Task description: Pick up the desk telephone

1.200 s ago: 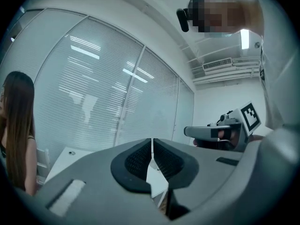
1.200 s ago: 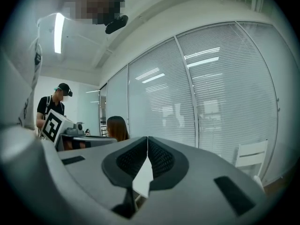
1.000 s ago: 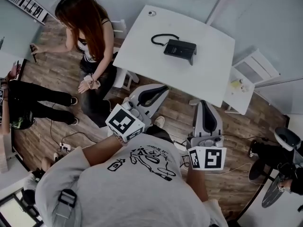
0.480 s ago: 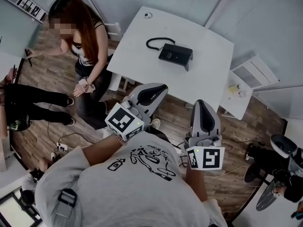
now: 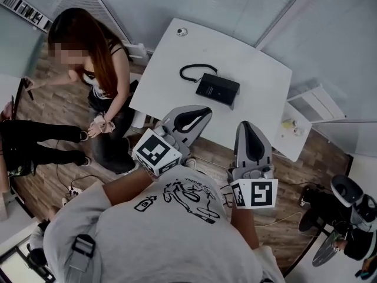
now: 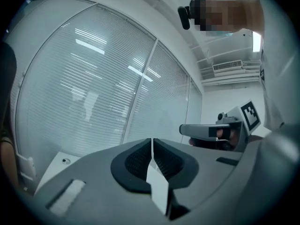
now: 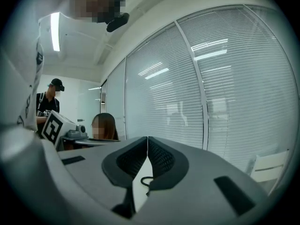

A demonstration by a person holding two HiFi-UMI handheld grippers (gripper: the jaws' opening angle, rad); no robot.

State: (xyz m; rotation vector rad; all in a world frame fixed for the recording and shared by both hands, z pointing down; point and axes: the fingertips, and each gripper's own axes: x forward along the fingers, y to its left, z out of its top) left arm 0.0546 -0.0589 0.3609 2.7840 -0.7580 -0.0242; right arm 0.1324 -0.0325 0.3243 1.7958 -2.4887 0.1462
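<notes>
1. The phone (image 5: pixel 218 89) is sitting flat near the middle of the white table (image 5: pixel 259 105), dark against the top, with nothing touching it
2. Its cord (image 5: pixel 189 71) is curling in a loop off the phone's left end, lying on the tabletop toward the far side
3. A small round thing (image 5: pixel 182 32) is resting at the table's far left corner, well apart from the phone
4. The left gripper (image 5: pixel 202 110) is hanging by the table's near edge, angling in toward the phone, its jaws pressed together with nothing between them
5. The right gripper (image 5: pixel 246 126) is hanging just beside it, also at the near edge and pointing at the table, its jaws likewise closed and empty; through the slit below its pads a bit of the cord is showing
6. Both are staying well short of the phone
7. A low white shelf (image 5: pixel 294 137) is standing off the table's right corner with a small yellowish item (image 5: pixel 287 124) on it
8. A person (image 5: pixel 100 69) with long hair is sitting left of the table, over the wood floor (image 5: pixel 59 170)
9. Blinds (image 5: pixel 194 5) are covering the glass wall behind the table
10. In the right gripper view, a second person (image 7: pixel 49 100) in a cap is standing farther back
</notes>
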